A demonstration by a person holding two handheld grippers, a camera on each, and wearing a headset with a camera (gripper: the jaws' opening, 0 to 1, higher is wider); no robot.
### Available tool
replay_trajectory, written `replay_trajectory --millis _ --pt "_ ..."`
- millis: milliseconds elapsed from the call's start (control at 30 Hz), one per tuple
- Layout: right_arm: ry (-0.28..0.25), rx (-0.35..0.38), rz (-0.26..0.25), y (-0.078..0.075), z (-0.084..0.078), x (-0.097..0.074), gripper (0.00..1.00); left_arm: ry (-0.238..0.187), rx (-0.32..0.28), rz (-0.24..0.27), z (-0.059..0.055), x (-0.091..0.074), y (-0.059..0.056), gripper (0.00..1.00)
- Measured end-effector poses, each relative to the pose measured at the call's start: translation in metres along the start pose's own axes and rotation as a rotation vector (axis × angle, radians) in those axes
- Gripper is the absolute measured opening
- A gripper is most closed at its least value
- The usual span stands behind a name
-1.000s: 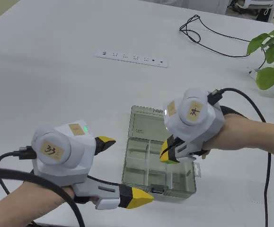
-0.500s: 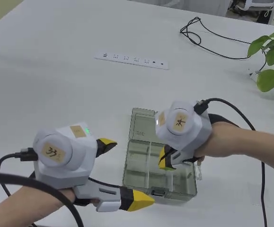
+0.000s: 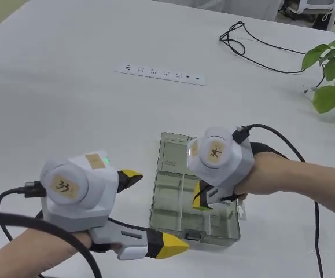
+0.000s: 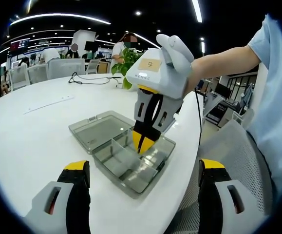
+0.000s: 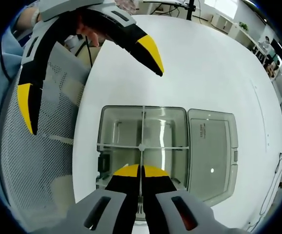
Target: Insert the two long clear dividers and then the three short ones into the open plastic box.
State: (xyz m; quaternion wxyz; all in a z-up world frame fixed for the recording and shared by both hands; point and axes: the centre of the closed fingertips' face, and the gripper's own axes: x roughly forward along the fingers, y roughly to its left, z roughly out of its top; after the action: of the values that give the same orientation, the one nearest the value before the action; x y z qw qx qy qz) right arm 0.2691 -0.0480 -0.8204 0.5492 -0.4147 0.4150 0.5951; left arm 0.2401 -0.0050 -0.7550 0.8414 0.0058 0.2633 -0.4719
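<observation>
Now right claw (image 5: pixel 141 171) pinches a clear divider (image 5: pixel 141 127) inside box (image 5: pixel 100 130); left claw (image 4: pixel 143 165) gapes beside its edge.

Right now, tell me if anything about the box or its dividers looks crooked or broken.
Nothing stands out. The plastic box lies flat, lid open; the fitted dividers cross squarely, and the right gripper is shut on a clear divider in line with them. No cracks show.
</observation>
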Motion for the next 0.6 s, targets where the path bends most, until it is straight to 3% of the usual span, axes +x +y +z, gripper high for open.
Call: replay_trajectory --millis 367,600 --pt "-0.021 0.011 0.001 0.0002 0.0005 0.0001 0.03 0.002 0.004 -0.001 0.0009 0.0003 -0.0002 0.94" --pt "-0.089 0.031 -0.009 0.0001 0.0033 -0.0017 0.30 0.001 0.006 -0.001 0.0013 -0.0001 -0.0004 0.94"
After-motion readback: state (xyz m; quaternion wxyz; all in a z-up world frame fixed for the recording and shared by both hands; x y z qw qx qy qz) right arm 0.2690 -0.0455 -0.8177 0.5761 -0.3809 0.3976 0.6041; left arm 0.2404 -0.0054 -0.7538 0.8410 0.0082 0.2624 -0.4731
